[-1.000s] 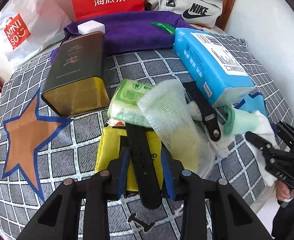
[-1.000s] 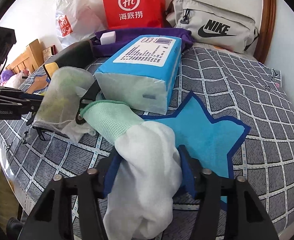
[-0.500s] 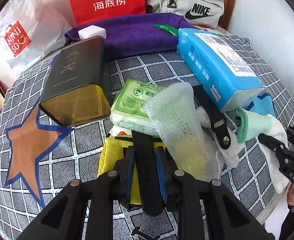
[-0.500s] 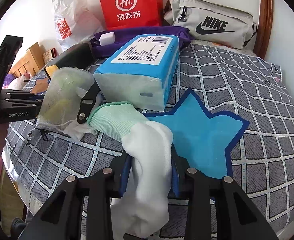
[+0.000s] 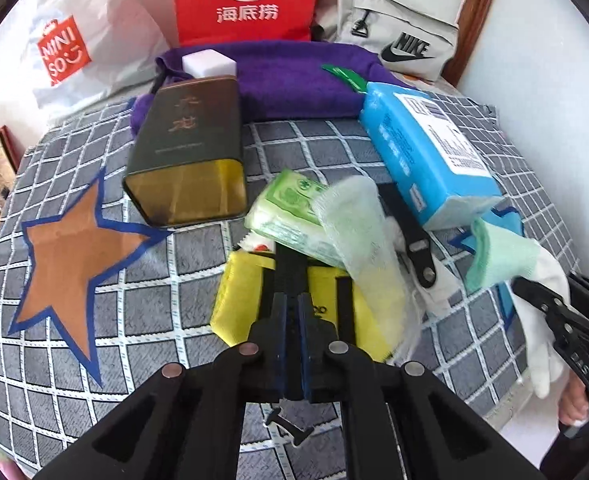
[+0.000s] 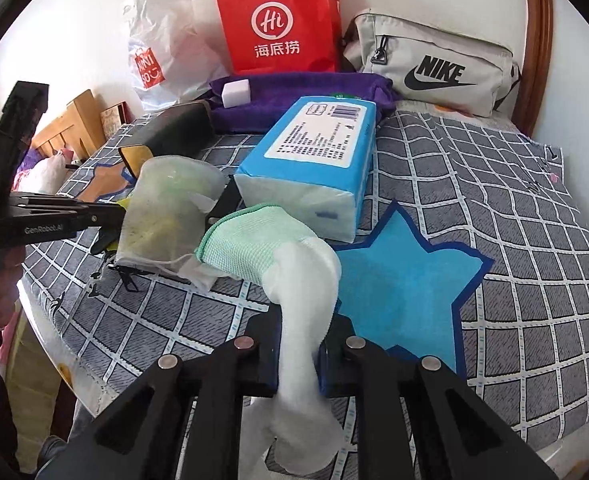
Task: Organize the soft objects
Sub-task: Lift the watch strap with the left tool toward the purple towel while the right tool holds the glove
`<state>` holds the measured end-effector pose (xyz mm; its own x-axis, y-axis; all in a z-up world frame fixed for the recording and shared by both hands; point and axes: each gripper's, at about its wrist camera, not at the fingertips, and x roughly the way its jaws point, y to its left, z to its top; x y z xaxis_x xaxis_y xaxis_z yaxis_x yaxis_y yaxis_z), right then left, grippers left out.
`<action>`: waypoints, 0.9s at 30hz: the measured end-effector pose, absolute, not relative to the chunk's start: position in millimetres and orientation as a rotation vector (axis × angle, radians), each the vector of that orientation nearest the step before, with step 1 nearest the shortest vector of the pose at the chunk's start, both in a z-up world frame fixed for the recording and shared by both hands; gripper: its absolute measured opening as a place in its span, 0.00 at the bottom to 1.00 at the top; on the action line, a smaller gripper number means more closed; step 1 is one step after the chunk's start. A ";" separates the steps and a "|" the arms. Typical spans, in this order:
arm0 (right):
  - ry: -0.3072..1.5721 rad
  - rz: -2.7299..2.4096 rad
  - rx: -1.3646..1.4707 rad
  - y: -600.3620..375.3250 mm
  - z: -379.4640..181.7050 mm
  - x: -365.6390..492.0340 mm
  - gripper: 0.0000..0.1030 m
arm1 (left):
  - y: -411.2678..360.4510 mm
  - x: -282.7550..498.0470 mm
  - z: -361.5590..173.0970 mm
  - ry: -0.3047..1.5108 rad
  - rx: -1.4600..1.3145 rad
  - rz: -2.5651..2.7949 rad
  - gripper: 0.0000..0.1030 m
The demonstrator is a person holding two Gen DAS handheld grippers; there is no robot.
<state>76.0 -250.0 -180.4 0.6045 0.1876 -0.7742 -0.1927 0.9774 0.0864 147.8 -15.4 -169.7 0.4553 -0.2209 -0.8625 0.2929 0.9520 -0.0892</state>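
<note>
My left gripper (image 5: 290, 312) is shut on the black strap (image 5: 290, 268) of a flat yellow pouch (image 5: 246, 304) lying on the checked cloth. A translucent mesh sleeve (image 5: 358, 240) leans across the pouch and a green wipes pack (image 5: 290, 208). In the right wrist view my right gripper (image 6: 298, 356) has its jaws closing, and its pads squeeze a white glove (image 6: 306, 280) with a mint-green cuff (image 6: 250, 240). The glove's fingers hang down below the jaws. The right gripper (image 5: 554, 312) and glove (image 5: 534, 280) also show at the right in the left wrist view.
A blue tissue pack (image 6: 314, 160) lies just behind the glove. A dark tin (image 5: 190, 148) lies on its side at the left. A purple towel (image 5: 294, 76) with a white block (image 5: 208, 65), a red bag (image 5: 246, 0) and a Nike bag (image 6: 434, 60) line the back. The table edge is close in front.
Both grippers have closed: the left on the black strap, the right on the white glove, pinching it narrow. Both hands have risen slightly, and the glove's cuff has lifted.
</note>
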 end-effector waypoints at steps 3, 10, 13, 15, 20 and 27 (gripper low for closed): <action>0.895 0.218 -0.018 -249.3 -178.8 73.1 0.13 | -18.6 149.8 -165.9 1.031 0.089 -0.317 0.14; 0.905 0.204 0.025 -261.4 -178.9 75.0 0.14 | -35.9 166.7 -179.5 1.065 0.173 -0.300 0.40; 0.871 0.222 0.042 -267.3 -165.2 75.0 0.14 | -42.8 166.6 -187.4 1.061 0.214 -0.303 0.42; 0.844 0.235 0.037 -268.9 -153.7 75.7 0.14 | -44.4 167.3 -190.1 1.060 0.220 -0.303 0.41; 0.797 0.259 0.023 -268.8 -129.5 85.5 0.14 | -36.0 171.0 -190.4 1.073 0.204 -0.292 0.20; 0.786 0.272 0.017 -260.7 -121.6 100.7 0.14 | -32.8 177.7 -192.9 1.099 0.156 -0.324 0.21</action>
